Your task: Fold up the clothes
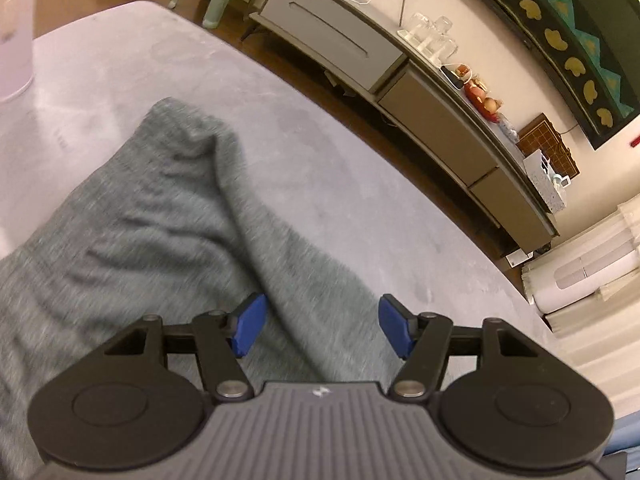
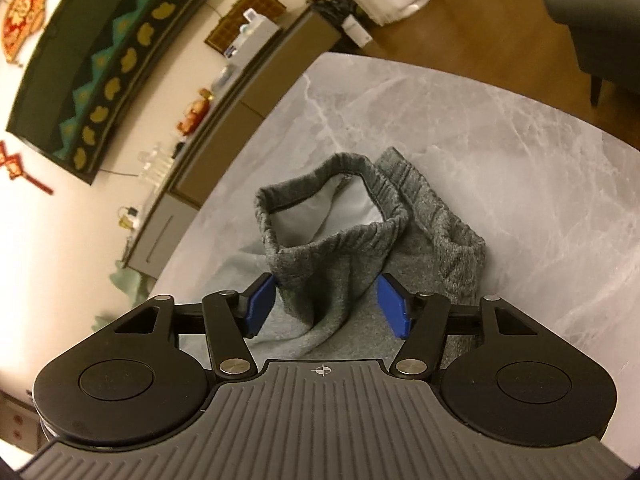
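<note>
Right claw spread wide, pads clear of the grey trousers, and only this view catches the ribbed waistband gaping open toward the camera. Left claw is apart too, over a rumpled leg of the trousers on the marble bench, a translucent cup at the far corner, contents unclear.

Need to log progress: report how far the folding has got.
Done: no neat fold shows; the grey sweatpants lie rumpled on the marble table, waistband gaping. In hand: nothing; left gripper and right gripper are open over the fabric. Left: smoothing and folding.
</note>
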A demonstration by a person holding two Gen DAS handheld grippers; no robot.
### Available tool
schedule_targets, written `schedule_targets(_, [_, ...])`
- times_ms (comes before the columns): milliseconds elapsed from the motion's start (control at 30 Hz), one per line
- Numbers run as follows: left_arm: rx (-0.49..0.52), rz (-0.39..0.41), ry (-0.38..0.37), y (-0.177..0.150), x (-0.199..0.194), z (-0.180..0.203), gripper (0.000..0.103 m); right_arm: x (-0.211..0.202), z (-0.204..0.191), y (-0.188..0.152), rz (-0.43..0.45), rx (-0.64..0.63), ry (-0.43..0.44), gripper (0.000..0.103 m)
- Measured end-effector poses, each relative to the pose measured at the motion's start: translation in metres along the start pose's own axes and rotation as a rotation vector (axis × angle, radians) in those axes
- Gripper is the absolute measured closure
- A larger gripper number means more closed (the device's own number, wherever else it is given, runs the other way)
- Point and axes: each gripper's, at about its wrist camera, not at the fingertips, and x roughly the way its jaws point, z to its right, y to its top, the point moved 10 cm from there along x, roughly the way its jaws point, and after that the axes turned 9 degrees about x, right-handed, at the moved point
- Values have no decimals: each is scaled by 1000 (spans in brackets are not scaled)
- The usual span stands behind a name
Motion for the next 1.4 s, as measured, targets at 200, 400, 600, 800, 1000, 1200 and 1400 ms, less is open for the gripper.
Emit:
schedule_targets(200, [36,-11,69,8,15,-13,40,18,2,0,8,-17,-72,24])
schedule_targets(400, [81,-31,95,20,24,-15,99,33,-32,-1,11,-137,-86,71])
schedule_targets(600, [55,103,-13,58,-46,-11,99,33,-101,55,74,-265,-71,96])
schedule_targets(800, [16,187,-97,18,-157,-70,99,-59,-157,68,187,-361,89,96])
schedule_targets(1000, [32,32,-63,-67,-151,-110,99,-17,1,16,5,-149,-126,95])
schedule_targets(1200, [55,15,-58,-91,-159,-110,99,-18,34,-4,-12,-5,-63,79])
schedule_targets(1400, [88,31,-45,-50,-141,-86,99,4,24,3,-50,-84,-124,95])
